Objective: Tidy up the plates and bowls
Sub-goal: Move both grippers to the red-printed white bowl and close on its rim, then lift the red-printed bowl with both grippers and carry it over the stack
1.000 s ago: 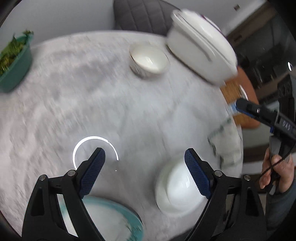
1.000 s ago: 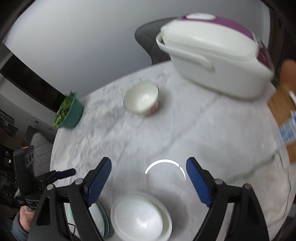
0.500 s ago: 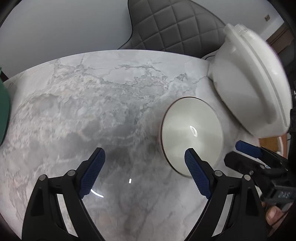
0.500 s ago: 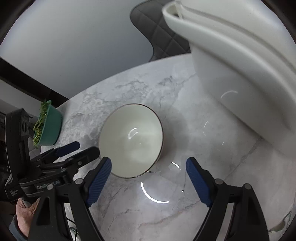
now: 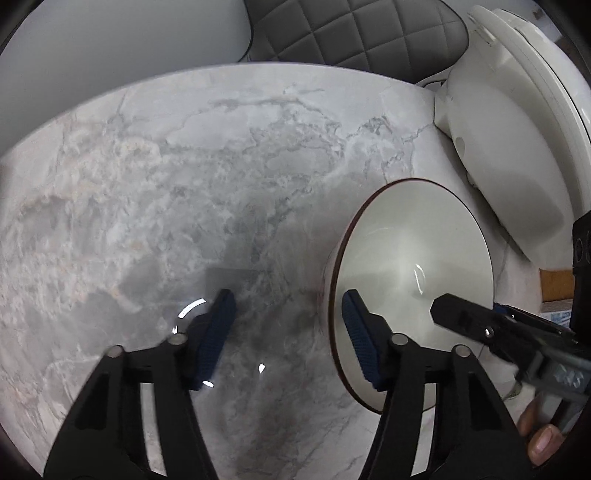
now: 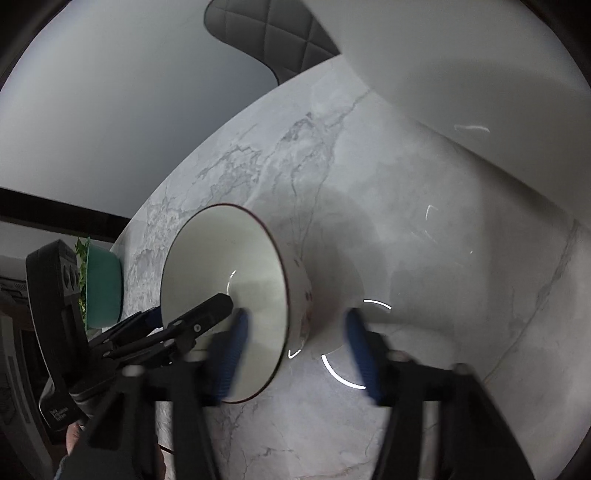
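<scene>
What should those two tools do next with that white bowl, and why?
Probably squeeze both shut on the bowl's wall. The left tool and the right tool each straddle the rim of the bowl on opposite sides, one finger inside and one outside, jaws apart. The bowl is down on the marble table, so a firm grip seems needed before lifting.

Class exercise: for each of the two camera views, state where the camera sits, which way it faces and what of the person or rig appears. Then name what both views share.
Left wrist: on the left gripper, facing the grey marble table; the person's fingers show lower right.
Right wrist: on the right gripper, facing the white dark-rimmed ceramic bowl; jaws straddle its wall.
Shared: bowl, table, white rice cooker, grey quilted chair.
</scene>
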Motion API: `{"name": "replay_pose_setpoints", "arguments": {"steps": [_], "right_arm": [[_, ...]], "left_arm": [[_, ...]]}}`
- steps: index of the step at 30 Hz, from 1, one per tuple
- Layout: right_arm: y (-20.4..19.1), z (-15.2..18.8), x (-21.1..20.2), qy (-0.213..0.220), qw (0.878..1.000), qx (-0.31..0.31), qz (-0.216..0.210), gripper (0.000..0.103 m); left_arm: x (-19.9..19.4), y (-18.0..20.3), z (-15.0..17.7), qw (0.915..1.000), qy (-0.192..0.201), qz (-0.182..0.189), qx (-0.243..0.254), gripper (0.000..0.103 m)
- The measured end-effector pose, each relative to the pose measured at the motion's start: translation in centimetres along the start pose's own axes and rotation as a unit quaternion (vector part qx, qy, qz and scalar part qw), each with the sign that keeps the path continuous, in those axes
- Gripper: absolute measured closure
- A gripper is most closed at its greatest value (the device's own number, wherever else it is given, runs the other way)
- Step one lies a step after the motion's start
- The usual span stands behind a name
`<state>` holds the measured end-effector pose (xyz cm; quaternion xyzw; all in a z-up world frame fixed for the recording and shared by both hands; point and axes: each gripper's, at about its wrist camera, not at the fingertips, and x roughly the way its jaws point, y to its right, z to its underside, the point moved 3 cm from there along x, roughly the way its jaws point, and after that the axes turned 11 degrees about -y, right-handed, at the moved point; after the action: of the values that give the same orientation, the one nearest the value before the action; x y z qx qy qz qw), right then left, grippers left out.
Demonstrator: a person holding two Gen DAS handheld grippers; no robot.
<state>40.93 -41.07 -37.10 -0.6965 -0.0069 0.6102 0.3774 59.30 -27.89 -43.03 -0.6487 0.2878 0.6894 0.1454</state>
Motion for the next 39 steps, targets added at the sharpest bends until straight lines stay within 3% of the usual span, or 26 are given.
{"name": "replay_pose_setpoints", "arguments": {"steps": [2,5,16,23,30,39], "right_arm": [[0.0,0.0,0.0,0.0,1.0,0.0,-0.014,0.08],[-0.3,0.1,0.0,-0.002,1.0,-0.007,-0.004,0.081],[-0.7,0.7,-0.8,-0.001,1.0,-0.02,-0.004,0.081],[-1.9,2.4,-3.9,0.015,0.999,-0.042,-0.013,0.081],[-4.3,7.5,-9.5,0.029,0.995,-0.094,-0.011,0.081],[-4.4,18.7,-14.0,0.018,0.993,-0.115,-0.01,0.079]], "left_arm": [[0.2,0.6,-0.5,0.9997,-0.004,0.025,0.005,0.077],[0.3,1.8,-0.8,0.9995,-0.007,0.026,0.019,0.091],[0.1,2.6,0.9,0.9991,-0.015,0.038,0.012,0.094],[-3.5,3.5,3.8,0.9987,-0.003,0.049,0.009,0.094],[-9.6,6.2,10.4,0.9974,0.023,0.059,0.036,0.093],[-13.0,9.3,24.5,0.9943,0.006,0.078,0.072,0.092]]}}
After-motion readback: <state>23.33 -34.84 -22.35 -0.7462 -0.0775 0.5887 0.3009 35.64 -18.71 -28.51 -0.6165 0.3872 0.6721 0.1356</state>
